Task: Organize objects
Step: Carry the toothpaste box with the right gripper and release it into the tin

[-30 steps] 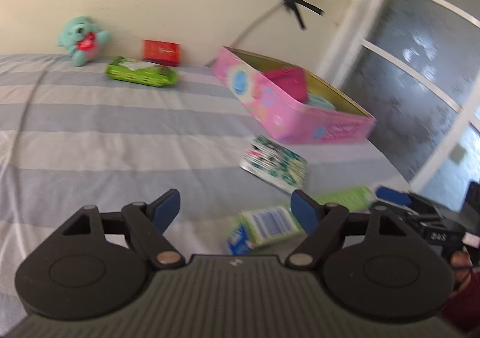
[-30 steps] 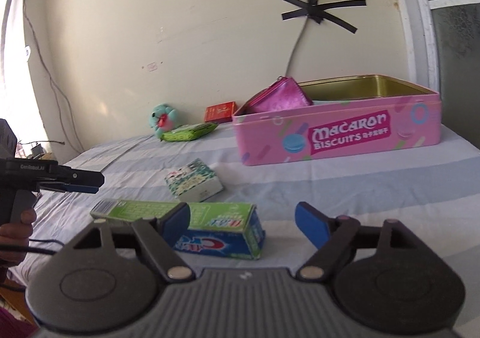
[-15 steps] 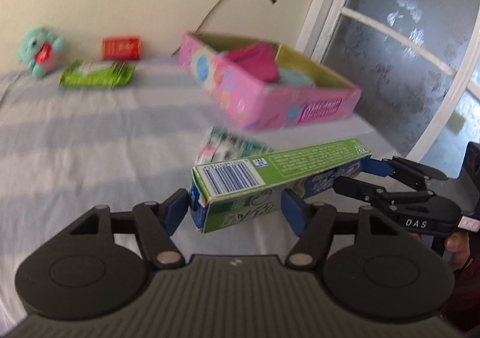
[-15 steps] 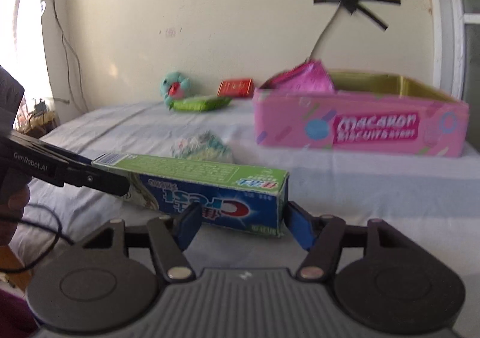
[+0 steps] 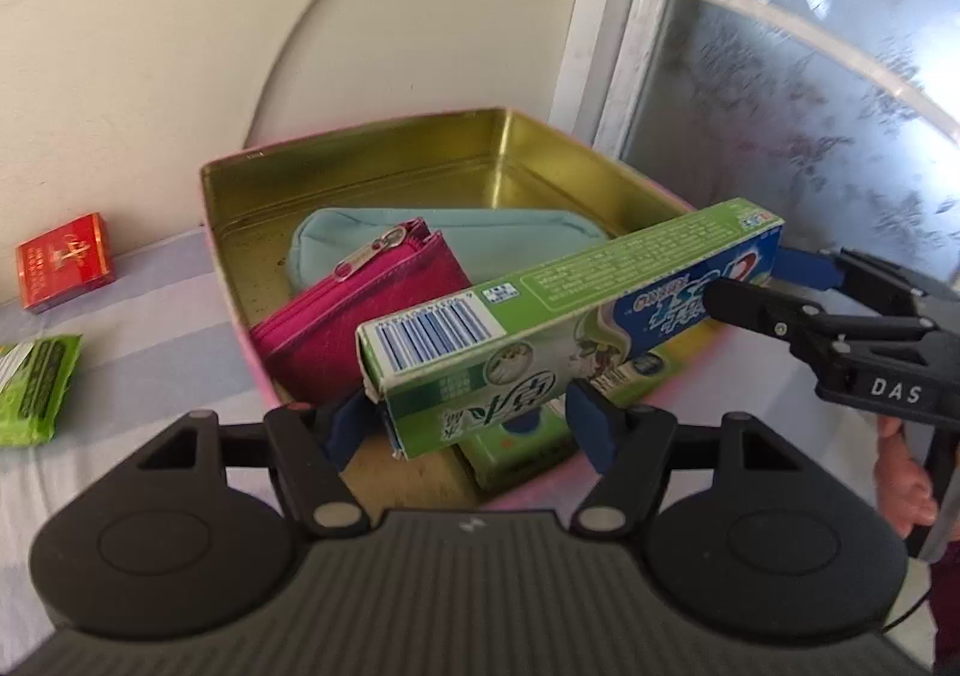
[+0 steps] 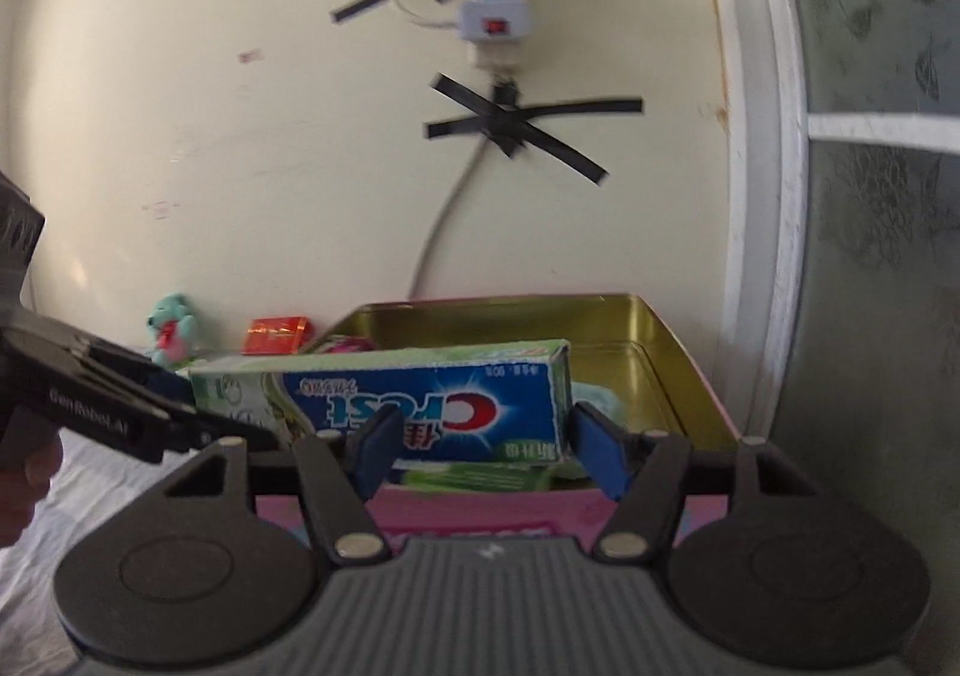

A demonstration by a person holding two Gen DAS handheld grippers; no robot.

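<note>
I hold the toothpaste box (image 5: 564, 316) by both ends, left gripper (image 5: 474, 424) easing open, right gripper (image 6: 480, 451) clamped, level above the tin (image 5: 360, 159) for lowering.

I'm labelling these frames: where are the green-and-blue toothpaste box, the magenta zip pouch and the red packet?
green-and-blue toothpaste box (image 5: 576, 286), left wrist view, its green top face.
magenta zip pouch (image 5: 360, 316), left wrist view, its front panel.
red packet (image 5: 63, 262), left wrist view, its top face.

A striped bed (image 5: 150, 352) carries a pink tin (image 5: 240, 316), red box (image 5: 63, 262) and green packet (image 5: 36, 388).
</note>
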